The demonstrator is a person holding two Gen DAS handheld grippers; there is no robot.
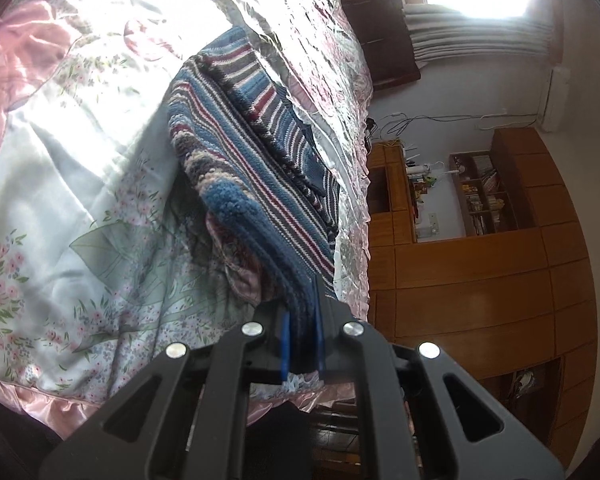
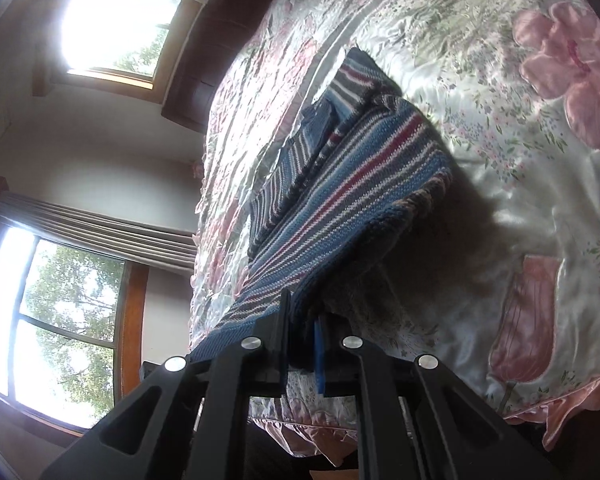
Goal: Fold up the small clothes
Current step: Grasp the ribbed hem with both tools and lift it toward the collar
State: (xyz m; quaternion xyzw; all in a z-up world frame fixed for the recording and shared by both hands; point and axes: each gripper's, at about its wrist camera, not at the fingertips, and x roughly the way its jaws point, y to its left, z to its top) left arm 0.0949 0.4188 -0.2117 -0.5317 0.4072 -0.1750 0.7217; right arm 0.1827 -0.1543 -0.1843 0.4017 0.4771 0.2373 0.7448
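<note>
Left wrist view: the left gripper point(image 1: 302, 344) pinches the near hem of the blue, maroon and white striped knitted sweater point(image 1: 236, 168), lifted off the floral satin bedspread point(image 1: 80, 184). Right wrist view: the right gripper point(image 2: 300, 344) pinches the same hem, mid-fold I'd say. Next, carry both corners forward together and lay them evenly.

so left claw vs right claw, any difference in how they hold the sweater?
The left claw pinches a thick, bunched blue edge of the sweater, which hangs in loose folds. The right claw grips an edge from which the sweater runs out as a flat, taut striped panel. Both are shut on the same knit, lifted above the floral bedspread.
</note>
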